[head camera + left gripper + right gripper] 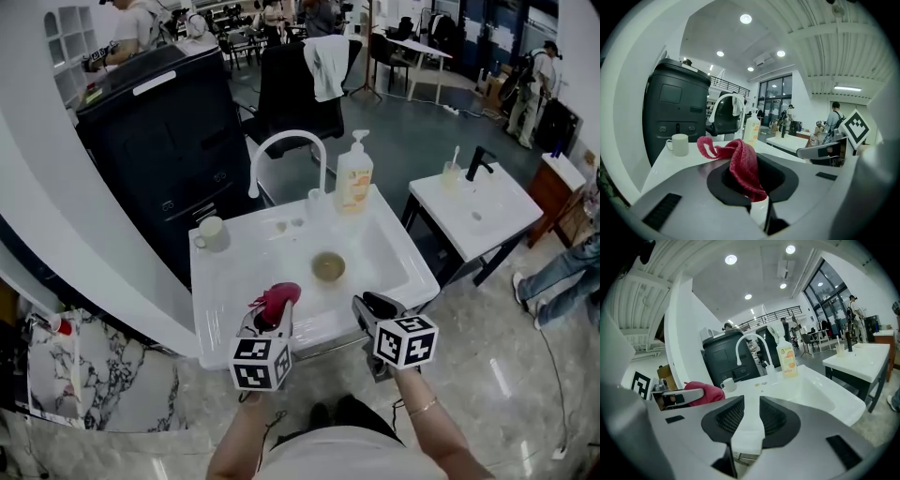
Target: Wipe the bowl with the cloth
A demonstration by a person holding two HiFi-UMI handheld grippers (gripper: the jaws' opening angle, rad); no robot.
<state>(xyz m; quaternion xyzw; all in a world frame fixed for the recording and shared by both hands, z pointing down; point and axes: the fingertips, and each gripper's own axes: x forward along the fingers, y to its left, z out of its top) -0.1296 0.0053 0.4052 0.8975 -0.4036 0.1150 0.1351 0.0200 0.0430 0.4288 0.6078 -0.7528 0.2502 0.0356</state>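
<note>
A small brownish bowl (328,267) sits in the basin of the white sink (216,300), below the tap. My left gripper (272,317) hovers over the sink's front rim, shut on a red knitted cloth (277,299). In the left gripper view the cloth (743,166) hangs bunched between the pads of that gripper (752,182). My right gripper (368,306) is beside it at the front right rim, open with nothing between its fingers (746,405). In the right gripper view the cloth (705,392) shows at left. Neither gripper view shows the bowl.
A curved white tap (286,141), a soap pump bottle (354,178) and a small glass (316,202) stand at the sink's back; a white mug (212,232) stands at its left. A black cabinet (159,122) is behind, a second basin (478,202) right, a person's legs (562,272) far right.
</note>
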